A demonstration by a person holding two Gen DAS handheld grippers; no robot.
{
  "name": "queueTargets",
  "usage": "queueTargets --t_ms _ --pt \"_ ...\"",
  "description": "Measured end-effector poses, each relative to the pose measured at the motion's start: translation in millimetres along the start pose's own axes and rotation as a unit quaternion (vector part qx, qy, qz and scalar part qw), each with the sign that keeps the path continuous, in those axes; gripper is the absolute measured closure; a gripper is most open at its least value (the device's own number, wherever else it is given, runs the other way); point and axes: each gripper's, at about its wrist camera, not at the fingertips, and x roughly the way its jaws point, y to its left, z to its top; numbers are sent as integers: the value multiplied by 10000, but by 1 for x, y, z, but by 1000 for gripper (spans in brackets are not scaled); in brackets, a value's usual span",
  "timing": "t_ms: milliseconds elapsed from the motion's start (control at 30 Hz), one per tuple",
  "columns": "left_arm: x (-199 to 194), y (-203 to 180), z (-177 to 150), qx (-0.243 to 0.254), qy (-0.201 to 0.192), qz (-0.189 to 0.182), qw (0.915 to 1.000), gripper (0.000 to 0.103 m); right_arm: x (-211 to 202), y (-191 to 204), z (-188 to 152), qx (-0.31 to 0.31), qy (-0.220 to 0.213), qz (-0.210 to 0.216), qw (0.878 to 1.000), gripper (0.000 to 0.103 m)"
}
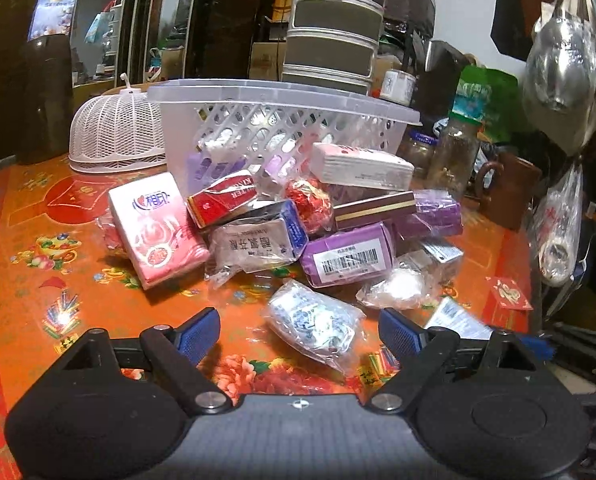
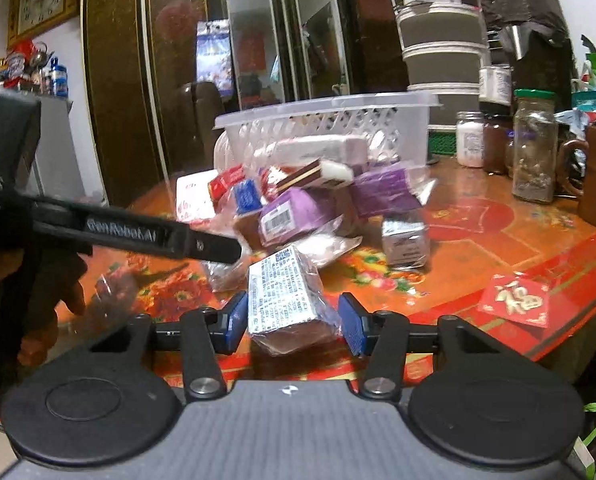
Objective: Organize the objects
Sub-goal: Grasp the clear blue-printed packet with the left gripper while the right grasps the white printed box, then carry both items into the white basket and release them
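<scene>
Right wrist view: my right gripper [image 2: 292,322] clamped the crinkly wrapped printed packet [image 2: 286,294] at six o'clock from the translucent plastic basket [image 2: 330,110]; slick wrapping risked slippage. My left gripper [image 1: 298,330] gaped empty.

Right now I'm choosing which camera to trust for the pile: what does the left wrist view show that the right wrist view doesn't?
Only the left wrist view: a hanging steel ladle and the left gripper with its jaws open. Only the right wrist view: a wall clock and the right gripper gripping a printed silver packet. Both: the white basket, the purple barcode box and the red envelope.
</scene>
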Motion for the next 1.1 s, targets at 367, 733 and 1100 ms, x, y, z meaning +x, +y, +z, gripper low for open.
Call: queueTargets --t_ms 367,733,1100 --pt "17 -12 3 204 234 98 9995 40 -8 -24 3 369 -133 -87 9992 50" --pt "-7 3 0 -95 -317 -19 9995 42 -12 -27 16 513 -269 -43 9983 50" --pt "-37 28 139 -289 -1268 -394 9907 43 41 -28 191 -292 -688 111 9971 51"
